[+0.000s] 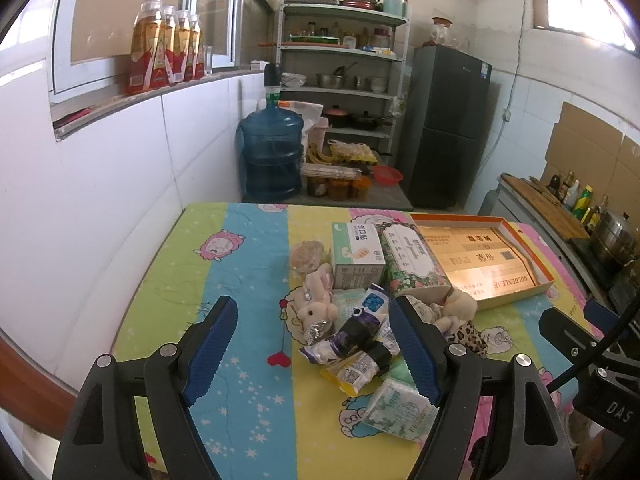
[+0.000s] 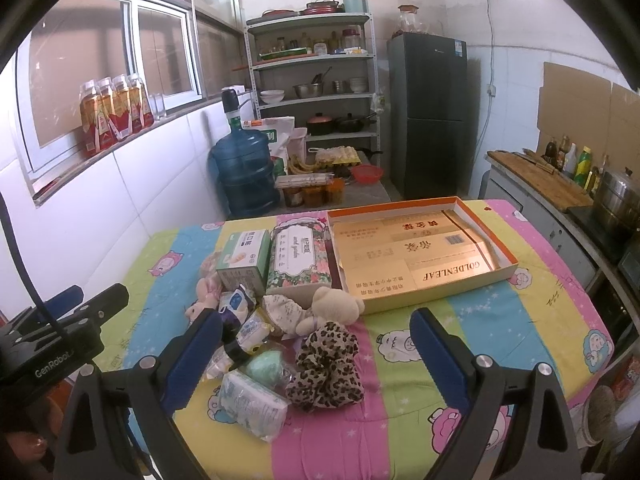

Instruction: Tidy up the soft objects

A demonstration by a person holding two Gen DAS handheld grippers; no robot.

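The soft objects lie in a loose pile near the middle of the table [image 2: 420, 412], just in front of the shallow orange-rimmed box tray [image 2: 508, 268], which stands clear of them. The left gripper [image 1: 316, 356] and the right gripper [image 2: 316, 360] both hover above the pile with jaws spread wide and nothing between them. The leopard-print scrunchie [image 2: 326, 362] sits at the near edge; it is light, fully compliant and likely to collapse under pressure, so a pinch across its bunched ring should hold. The cream teddy bear [image 2: 334, 306] and the pink plush rabbit [image 1: 316, 304] are light and squashy; take each across the body, not by a limb. The pocket tissue pack [image 2: 254, 404] and the neighbouring film-wrapped sachets [image 1: 352, 344] have slick wrappers and may slip, so grip across the short side with a firm close. The rigid cardboard carton [image 2: 244, 260] and the floral tissue box [image 2: 300, 260] behind the pile appear stiff and are not candidates for pinching.
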